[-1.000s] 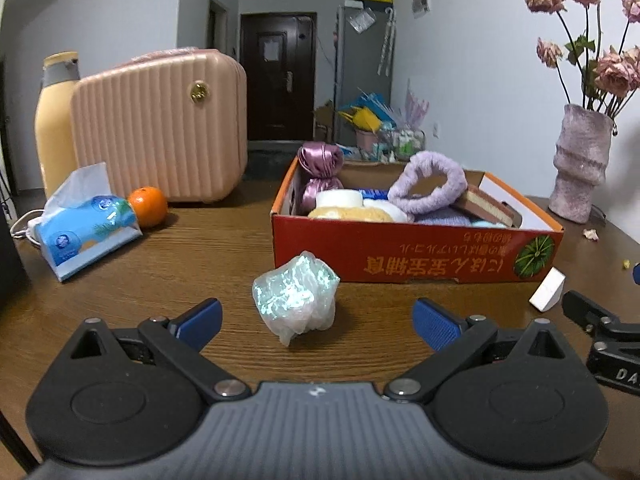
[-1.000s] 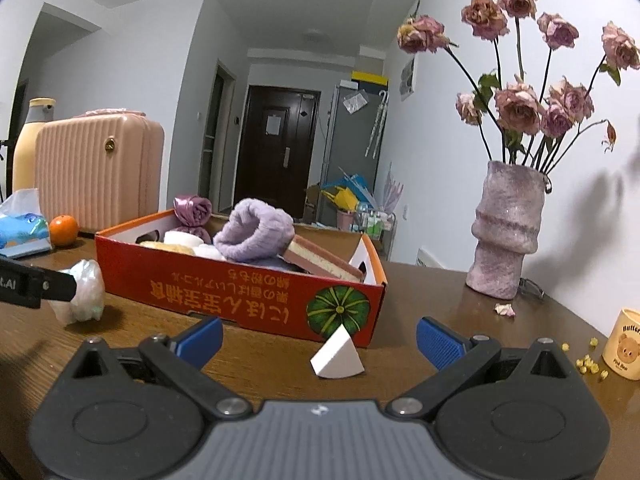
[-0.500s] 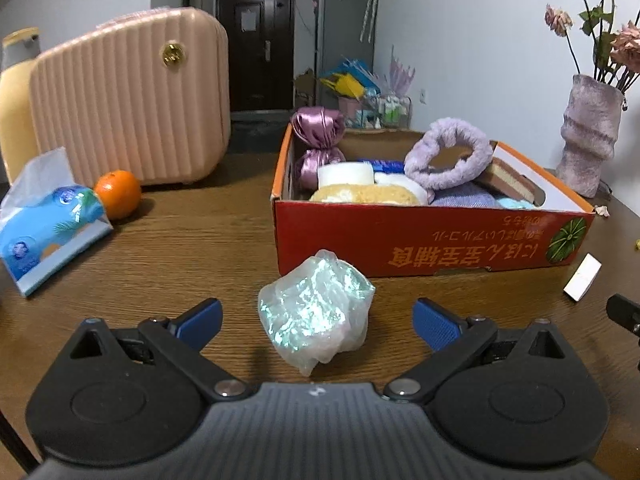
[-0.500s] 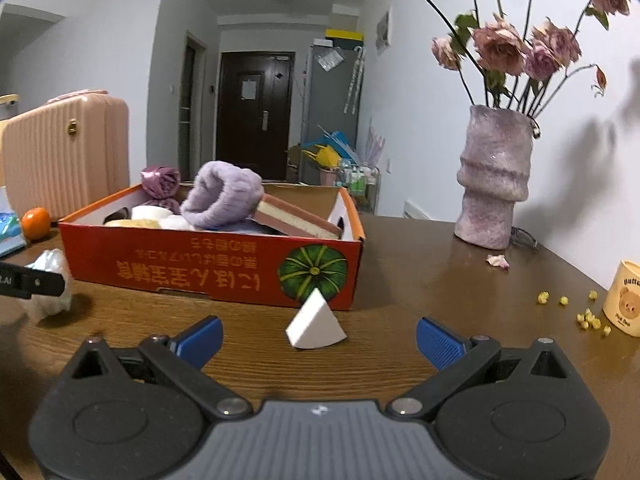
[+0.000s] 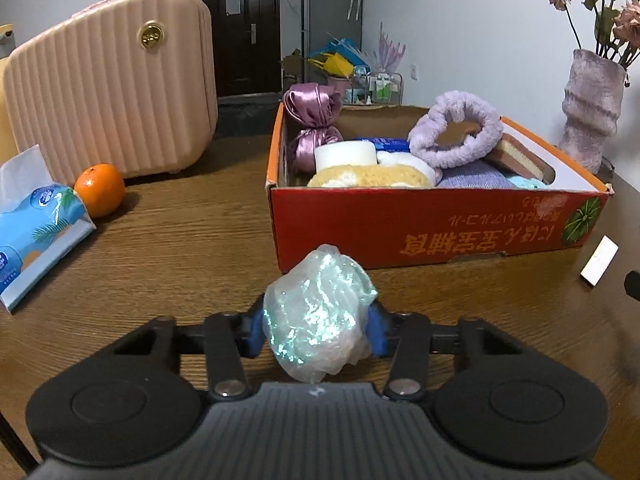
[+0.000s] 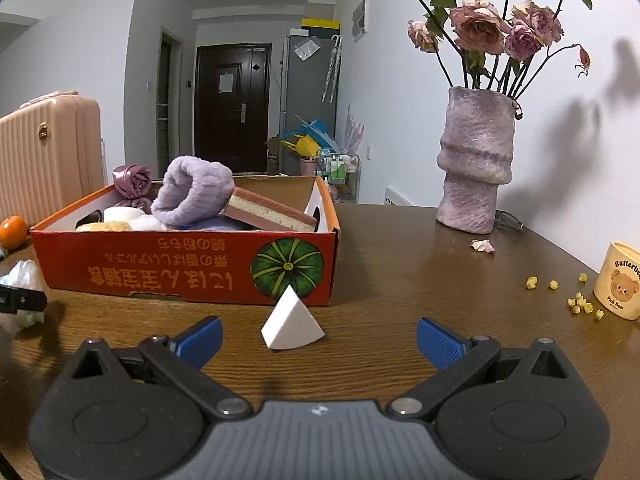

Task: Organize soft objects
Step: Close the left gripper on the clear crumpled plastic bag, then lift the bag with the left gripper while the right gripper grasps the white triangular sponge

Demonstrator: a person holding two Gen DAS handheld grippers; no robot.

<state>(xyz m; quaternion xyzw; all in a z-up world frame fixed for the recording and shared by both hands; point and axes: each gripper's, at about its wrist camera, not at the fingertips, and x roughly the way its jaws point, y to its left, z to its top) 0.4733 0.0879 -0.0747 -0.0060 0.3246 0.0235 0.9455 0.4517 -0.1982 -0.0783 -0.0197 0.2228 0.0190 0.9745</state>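
Cardboard, the red box already holds the soft items, so your left gripper has just been closing onto the crinkled plastic bag before it, while your right gripper gapes toward the white wedge sponge.

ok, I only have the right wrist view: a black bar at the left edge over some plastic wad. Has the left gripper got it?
Observer: Yes. The left gripper has just been closing, and its blue pads now press both sides of the crumpled plastic bag.
Operator: Anything further left on the table?
Observer: A blue tissue pack lies at the left edge, with the orange right beside it.
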